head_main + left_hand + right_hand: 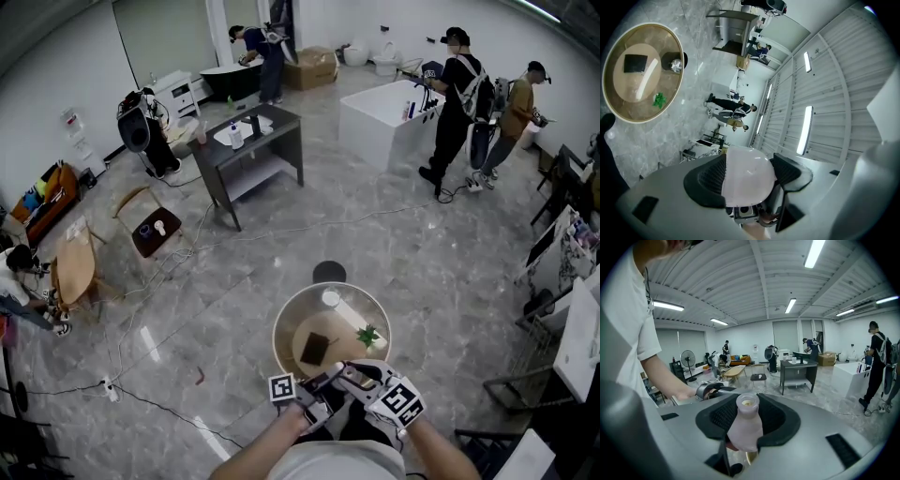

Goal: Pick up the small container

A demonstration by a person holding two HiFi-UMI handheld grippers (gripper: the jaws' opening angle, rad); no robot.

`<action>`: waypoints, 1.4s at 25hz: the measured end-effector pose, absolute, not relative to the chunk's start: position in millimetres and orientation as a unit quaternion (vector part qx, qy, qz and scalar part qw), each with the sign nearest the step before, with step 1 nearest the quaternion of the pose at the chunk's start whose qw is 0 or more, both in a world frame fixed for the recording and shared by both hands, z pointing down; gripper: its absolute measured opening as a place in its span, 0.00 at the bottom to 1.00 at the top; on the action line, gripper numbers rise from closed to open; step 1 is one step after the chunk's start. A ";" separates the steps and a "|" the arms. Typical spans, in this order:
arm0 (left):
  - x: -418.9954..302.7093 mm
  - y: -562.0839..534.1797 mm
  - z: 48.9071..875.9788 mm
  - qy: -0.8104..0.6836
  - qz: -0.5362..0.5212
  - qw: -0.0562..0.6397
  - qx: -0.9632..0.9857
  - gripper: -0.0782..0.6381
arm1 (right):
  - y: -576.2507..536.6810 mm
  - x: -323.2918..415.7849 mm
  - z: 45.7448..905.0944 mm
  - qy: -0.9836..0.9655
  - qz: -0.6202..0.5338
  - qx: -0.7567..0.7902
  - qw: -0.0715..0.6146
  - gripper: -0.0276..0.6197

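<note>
Pickup looks complete: your right claw (747,417) pinches the small container (745,430), a pale open-necked bottle, clear of the round worktop (281,314) and above its near edge. Your left claw (749,182) clamps a white rounded piece (746,173). The next move probably calls for a steady hold.

A big open test lab dressed with home props: white bathtub (389,117) far right, dark desk (253,150) left of it, round table (278,339) near, cables (187,281) trailing over the marble floor (403,244), strip lights (816,251) overhead, people (453,103) working at separate stations.
</note>
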State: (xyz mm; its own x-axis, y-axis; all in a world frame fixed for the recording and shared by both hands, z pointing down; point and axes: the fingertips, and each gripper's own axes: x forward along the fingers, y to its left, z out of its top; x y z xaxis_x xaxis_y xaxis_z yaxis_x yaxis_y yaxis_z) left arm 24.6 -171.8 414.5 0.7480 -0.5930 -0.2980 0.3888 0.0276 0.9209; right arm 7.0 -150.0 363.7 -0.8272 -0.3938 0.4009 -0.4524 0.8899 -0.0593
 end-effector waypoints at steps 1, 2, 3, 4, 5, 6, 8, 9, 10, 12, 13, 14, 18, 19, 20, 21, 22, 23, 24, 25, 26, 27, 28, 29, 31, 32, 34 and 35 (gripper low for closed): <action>26.0 -170.3 412.8 -0.083 -0.344 0.712 0.607 0.56 | -148.6 8.2 361.5 -0.953 0.075 0.223 0.191 0.27; 27.8 -168.8 410.9 -0.082 -0.343 0.712 0.607 0.56 | -147.2 9.9 359.5 -0.953 0.073 0.225 0.190 0.27; 29.9 -167.0 408.5 -0.082 -0.343 0.711 0.608 0.56 | -145.4 12.0 357.6 -0.953 0.071 0.225 0.189 0.27; 32.4 -164.4 406.1 -0.081 -0.343 0.711 0.609 0.56 | -142.7 14.4 355.9 -0.953 0.069 0.225 0.189 0.27; 35.0 -160.8 404.3 -0.081 -0.343 0.710 0.609 0.56 | -138.9 16.8 354.6 -0.953 0.068 0.225 0.189 0.27; 37.6 -156.7 403.1 -0.081 -0.344 0.710 0.610 0.56 | -134.5 19.4 353.7 -0.954 0.067 0.224 0.189 0.27; 43.3 -149.2 400.8 -0.081 -0.345 0.707 0.612 0.56 | -126.9 25.7 351.6 -0.955 0.064 0.223 0.187 0.27; 46.9 -146.2 399.3 -0.081 -0.346 0.705 0.613 0.56 | -123.8 29.6 350.1 -0.955 0.062 0.222 0.185 0.27; 50.9 -143.1 398.0 -0.082 -0.347 0.704 0.615 0.56 | -120.3 33.6 348.7 -0.956 0.061 0.220 0.184 0.27; 59.1 -135.2 395.9 -0.085 -0.348 0.703 0.615 0.56 | -112.2 41.8 346.9 -0.957 0.061 0.216 0.183 0.27; 63.2 -130.9 395.2 -0.088 -0.349 0.703 0.614 0.56 | -107.9 46.0 345.9 -0.957 0.062 0.214 0.184 0.27; 67.2 -126.4 394.3 -0.091 -0.351 0.702 0.613 0.56 | -103.4 50.2 344.7 -0.958 0.063 0.211 0.184 0.27; 84.4 -104.2 390.5 -0.094 -0.363 0.699 0.608 0.56 | -81.1 67.2 340.1 -0.961 0.058 0.199 0.182 0.27; 88.7 -97.3 390.4 -0.093 -0.366 0.698 0.608 0.56 | -74.0 71.6 340.0 -0.962 0.056 0.197 0.183 0.27; 93.1 -90.5 390.2 -0.094 -0.368 0.697 0.609 0.56 | -67.0 76.2 340.0 -0.962 0.054 0.194 0.183 0.27; 97.5 -84.2 389.5 -0.095 -0.370 0.695 0.609 0.56 | -60.5 80.9 339.7 -0.963 0.052 0.193 0.183 0.27; 102.0 -78.2 388.4 -0.097 -0.371 0.693 0.610 0.56 | -54.3 85.7 339.2 -0.963 0.050 0.192 0.182 0.27; 106.2 -72.4 387.6 -0.099 -0.372 0.692 0.611 0.56 | -48.3 90.2 338.6 -0.964 0.049 0.190 0.180 0.27; 109.9 -66.7 387.4 -0.102 -0.373 0.690 0.612 0.56 | -42.4 94.2 338.2 -0.965 0.047 0.189 0.178 0.27; 112.9 -61.3 387.9 -0.104 -0.373 0.689 0.613 0.56 | -36.9 97.4 337.9 -0.965 0.046 0.188 0.176 0.27; 115.2 -56.3 388.6 -0.108 -0.373 0.687 0.614 0.56 | -31.8 100.1 337.5 -0.966 0.046 0.187 0.175 0.27; 117.4 -51.5 389.0 -0.111 -0.374 0.686 0.614 0.56 | -26.9 102.7 336.8 -0.966 0.045 0.186 0.174 0.27; 120.0 -46.7 388.7 -0.113 -0.375 0.685 0.614 0.56 | -22.1 105.6 335.9 -0.966 0.045 0.184 0.173 0.27; 123.0 -42.2 387.8 -0.115 -0.378 0.684 0.614 0.56 | -17.5 108.7 335.0 -0.967 0.044 0.181 0.173 0.27; 129.4 -33.5 385.9 -0.115 -0.384 0.684 0.609 0.56 | -9.2 114.2 333.7 -0.969 0.042 0.174 0.172 0.27; 131.8 -29.4 385.5 -0.115 -0.387 0.684 0.607 0.56 | -5.2 116.5 333.4 -0.969 0.041 0.171 0.173 0.27; 134.4 -22.8 384.8 -0.119 -0.390 0.682 0.607 0.56 | 1.6 119.5 332.2 -0.970 0.039 0.166 0.173 0.27; 134.9 -20.3 383.9 -0.121 -0.390 0.681 0.608 0.56 | 4.4 120.4 331.1 -0.970 0.038 0.165 0.172 0.28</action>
State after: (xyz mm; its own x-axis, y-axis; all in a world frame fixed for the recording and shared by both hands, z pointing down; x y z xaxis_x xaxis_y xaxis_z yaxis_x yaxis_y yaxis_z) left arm 134.9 -20.3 383.9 0.6663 -0.6785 -0.3092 0.3830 -0.0443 0.9227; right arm 120.4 4.4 331.1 -0.8864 -0.3075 0.3459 -0.3334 0.9426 -0.0165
